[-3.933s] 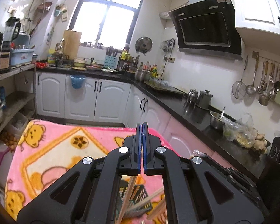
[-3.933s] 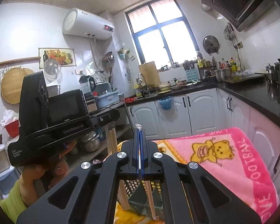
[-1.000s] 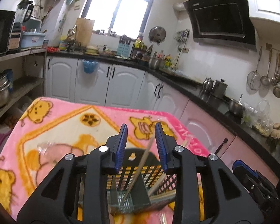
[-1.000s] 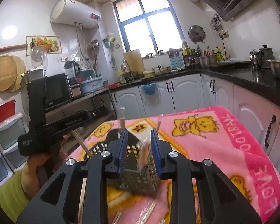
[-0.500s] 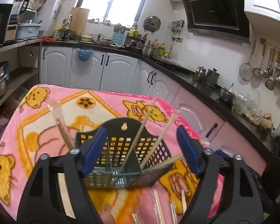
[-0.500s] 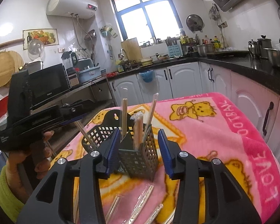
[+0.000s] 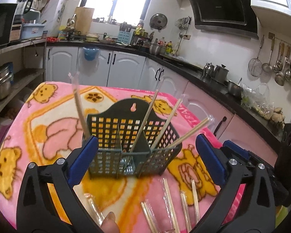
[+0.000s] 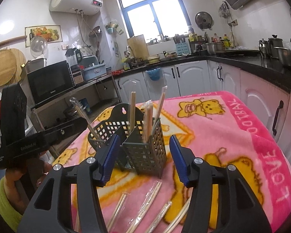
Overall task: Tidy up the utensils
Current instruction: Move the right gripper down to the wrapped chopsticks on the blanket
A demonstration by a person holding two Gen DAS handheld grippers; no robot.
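Here both tools, left (image 7: pixel 145 155) and right (image 8: pixel 143 155), are opening, empty, before a dark plastic lattice caddy (image 8: pixel 145 145) of slim wooden chopsticks (image 8: pixel 132 112).

Your right gripper (image 8: pixel 143 158), jaws opening and empty, faces the utensil basket (image 8: pixel 141 145) holding upright chopsticks (image 8: pixel 132 110); wrapped pairs (image 8: pixel 145 209) lie below.

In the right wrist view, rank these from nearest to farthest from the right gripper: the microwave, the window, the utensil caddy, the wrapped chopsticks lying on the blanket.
1. Wrapped chopsticks, lying on the blanket just below the right gripper.
2. Utensil caddy, straight ahead, framed by the opening jaws, not gripped.
3. Microwave, on the shelf to the left.
4. Window, on the far wall.
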